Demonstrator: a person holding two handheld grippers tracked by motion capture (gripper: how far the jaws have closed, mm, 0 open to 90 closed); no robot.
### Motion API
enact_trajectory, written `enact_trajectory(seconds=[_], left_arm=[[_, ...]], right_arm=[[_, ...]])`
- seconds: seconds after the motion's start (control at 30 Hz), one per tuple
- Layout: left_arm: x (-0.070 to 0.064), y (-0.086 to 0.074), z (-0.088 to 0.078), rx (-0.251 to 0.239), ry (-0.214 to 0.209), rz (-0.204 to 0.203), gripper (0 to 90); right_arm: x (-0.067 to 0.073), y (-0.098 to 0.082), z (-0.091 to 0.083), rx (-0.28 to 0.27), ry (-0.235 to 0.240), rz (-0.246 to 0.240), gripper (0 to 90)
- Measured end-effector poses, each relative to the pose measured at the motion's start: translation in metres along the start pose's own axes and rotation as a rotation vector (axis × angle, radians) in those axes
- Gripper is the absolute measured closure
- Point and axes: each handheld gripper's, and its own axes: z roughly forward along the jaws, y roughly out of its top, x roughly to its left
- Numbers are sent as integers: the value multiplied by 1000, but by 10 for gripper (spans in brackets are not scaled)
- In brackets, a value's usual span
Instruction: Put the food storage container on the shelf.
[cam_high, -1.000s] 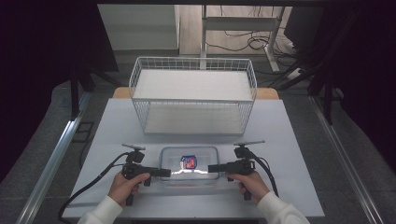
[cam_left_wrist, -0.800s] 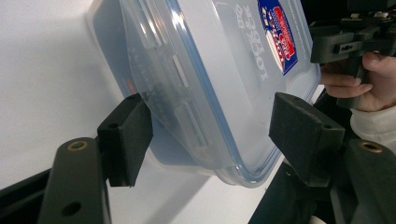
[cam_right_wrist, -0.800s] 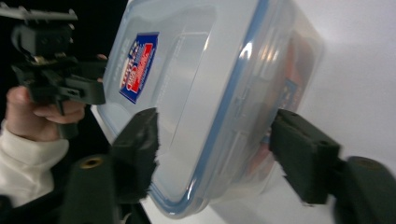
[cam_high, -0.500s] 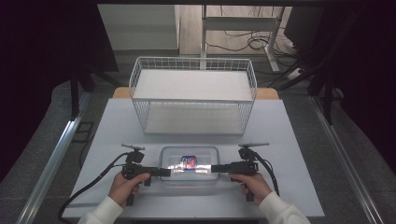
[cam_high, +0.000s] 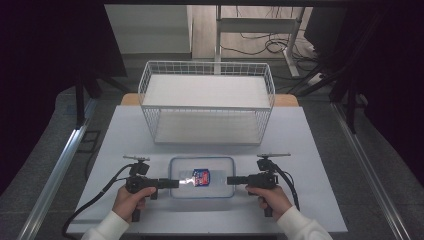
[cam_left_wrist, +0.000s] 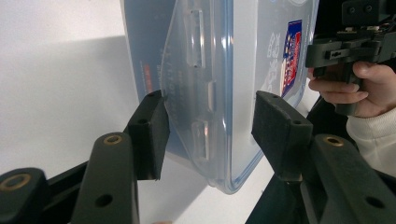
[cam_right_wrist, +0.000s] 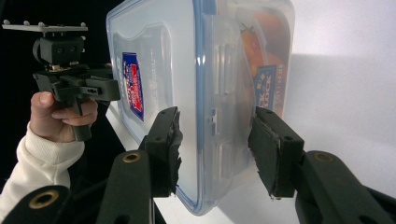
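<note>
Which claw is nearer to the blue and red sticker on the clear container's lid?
Left. The left claw reaches the container close beside the sticker; the right claw sits at the opposite end, with bare lid between.

Both your grippers flank the clear box (cam_high: 202, 177)

Your left gripper (cam_high: 172, 183) and right gripper (cam_high: 232, 180) meet its ends.
</note>
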Motion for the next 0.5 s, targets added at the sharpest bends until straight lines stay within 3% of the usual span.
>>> enact_trajectory(seconds=[0.27, 0.5], left_arm=[[-2, 4, -3, -17, 2, 6, 475], [-4, 15, -4, -27, 10, 42, 474]], right_arm=[[3, 1, -1, -16, -1, -9, 538], [6, 10, -2, -39, -9, -39, 535]])
